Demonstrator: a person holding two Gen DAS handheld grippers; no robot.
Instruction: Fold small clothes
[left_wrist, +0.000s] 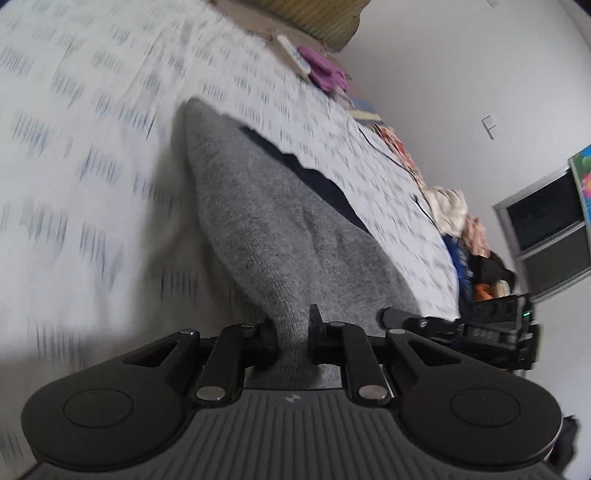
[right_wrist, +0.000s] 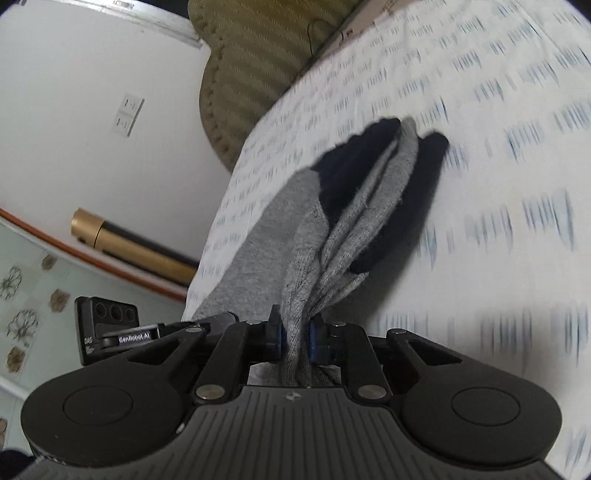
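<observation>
A small grey knit garment with dark navy parts lies stretched over the white patterned bedsheet. My left gripper is shut on one grey edge of it. In the right wrist view the same garment is bunched in folds, navy ends at the far side. My right gripper is shut on its gathered grey edge. The other gripper shows at the side of each view, at the right in the left wrist view and at the left in the right wrist view. The views are motion blurred.
An olive striped cushion sits at the bed's head. A purple cloth and books lie along the bed's far edge, with a pile of clothes beyond. White wall and a dark window stand behind.
</observation>
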